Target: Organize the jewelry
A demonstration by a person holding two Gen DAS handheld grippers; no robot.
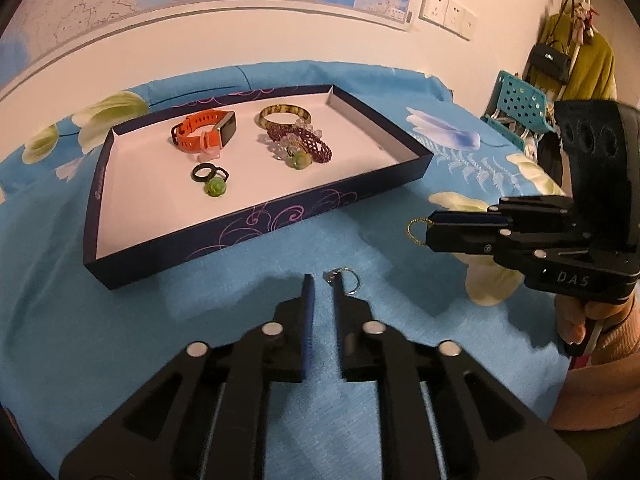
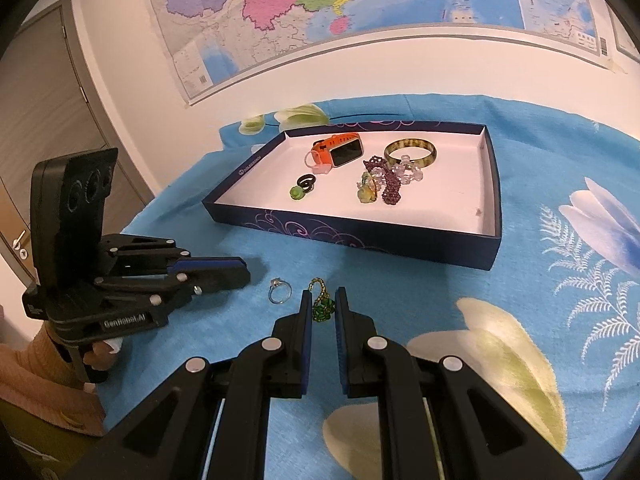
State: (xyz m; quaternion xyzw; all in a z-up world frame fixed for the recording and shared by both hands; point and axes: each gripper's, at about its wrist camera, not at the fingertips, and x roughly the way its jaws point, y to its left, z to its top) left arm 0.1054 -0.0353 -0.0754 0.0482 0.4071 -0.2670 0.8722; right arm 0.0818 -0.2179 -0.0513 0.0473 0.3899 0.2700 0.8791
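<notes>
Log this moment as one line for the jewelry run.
left claw open, empty | silver ring on cloth beyond its tips | right claw shut on green beaded charm | tray holds watch, bangle

Left gripper [image 1: 322,280]: angled down toward the cloth, jaws a narrow slot apart, nothing between the pads, tips just above the surface. Held from below by the left hand [image 2: 100,350], fingers wrapped round the handle, peach sleeve [image 2: 36,364] at the wrist.

Right gripper [image 2: 322,294]: also pitched downward, level with the other and pointing inward toward it, tips apart. Jaws nearly closed, pads pressed on both sides of a small green charm [image 2: 321,309], gold loop poking out past the tips. Gripped underneath by the right hand [image 1: 580,316], fingers curled on the handle, same peach sleeve behind.
</notes>
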